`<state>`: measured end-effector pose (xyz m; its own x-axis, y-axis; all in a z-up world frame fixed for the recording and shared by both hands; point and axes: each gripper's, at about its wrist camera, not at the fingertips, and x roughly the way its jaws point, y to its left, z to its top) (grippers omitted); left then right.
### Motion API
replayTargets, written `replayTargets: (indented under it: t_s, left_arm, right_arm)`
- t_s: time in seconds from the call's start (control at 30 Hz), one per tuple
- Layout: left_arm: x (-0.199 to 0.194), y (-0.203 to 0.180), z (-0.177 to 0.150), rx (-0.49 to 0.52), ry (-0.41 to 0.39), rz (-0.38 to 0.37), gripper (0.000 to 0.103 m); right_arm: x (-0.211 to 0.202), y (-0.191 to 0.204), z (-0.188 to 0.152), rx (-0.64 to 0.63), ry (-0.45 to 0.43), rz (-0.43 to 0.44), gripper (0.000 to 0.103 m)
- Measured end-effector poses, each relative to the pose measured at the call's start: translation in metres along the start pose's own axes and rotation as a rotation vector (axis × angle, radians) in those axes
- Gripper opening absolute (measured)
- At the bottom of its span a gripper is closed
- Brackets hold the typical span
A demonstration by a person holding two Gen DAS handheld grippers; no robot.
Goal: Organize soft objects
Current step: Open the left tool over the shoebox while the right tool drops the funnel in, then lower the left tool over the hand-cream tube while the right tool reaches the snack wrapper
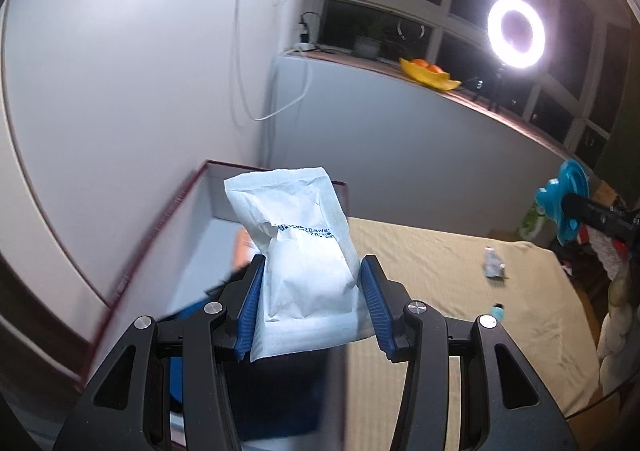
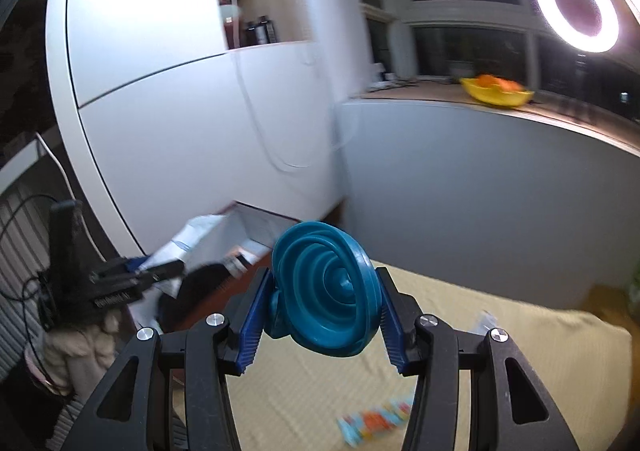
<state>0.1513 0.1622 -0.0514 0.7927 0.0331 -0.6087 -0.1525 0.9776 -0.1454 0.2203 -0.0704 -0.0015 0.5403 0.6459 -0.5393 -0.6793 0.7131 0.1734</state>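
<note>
My left gripper [image 1: 311,283] is shut on a soft white packet [image 1: 300,251] with blue print and holds it upright above a red-rimmed white box [image 1: 208,179]. My right gripper [image 2: 322,305] is shut on a teal collapsible silicone funnel [image 2: 326,291], held above the tan mat [image 2: 500,363]. The funnel and right gripper also show in the left wrist view [image 1: 570,207] at the right. The left gripper with the packet shows in the right wrist view [image 2: 160,271] at the left, over the box [image 2: 256,223].
A small silver packet [image 1: 494,261] and a small blue-capped item [image 1: 498,309] lie on the tan mat [image 1: 460,291]. A blurred colourful packet [image 2: 376,421] lies on the mat near me. White wall and cabinet stand behind. A ring light [image 1: 516,33] and yellow fruit bowl [image 1: 430,75] are on the sill.
</note>
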Motion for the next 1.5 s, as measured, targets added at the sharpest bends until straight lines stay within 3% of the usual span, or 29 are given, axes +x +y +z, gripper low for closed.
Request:
replayTargets:
  t_s: [0.27, 0.57, 0.8, 0.93, 1.13, 1.5]
  left_arm:
    - [0.028, 0.013, 0.012, 0.05, 0.031, 0.09, 0.046]
    - [0.059, 0.029, 0.022, 0.046, 0.077, 0.126, 0.046]
    - [0.082, 0.038, 0.024, 0.018, 0.12, 0.125, 0.046]
    - [0.082, 0.038, 0.026, 0.019, 0.125, 0.122, 0.05]
    - [0.083, 0.046, 0.025, -0.019, 0.146, 0.126, 0.06]
    - [0.075, 0.045, 0.027, -0.056, 0.14, 0.107, 0.064]
  right_arm:
    - [0.1, 0.037, 0.04, 0.021, 0.088, 0.137, 0.047]
    - [0.186, 0.051, 0.042, 0.032, 0.193, 0.176, 0.047]
    - [0.228, 0.041, 0.036, 0.07, 0.248, 0.182, 0.047]
    - [0.243, 0.036, 0.033, 0.089, 0.273, 0.187, 0.048]
    - [0.252, 0.035, 0.032, 0.105, 0.282, 0.176, 0.065]
    - [0.235, 0.036, 0.039, 0.103, 0.259, 0.172, 0.066]
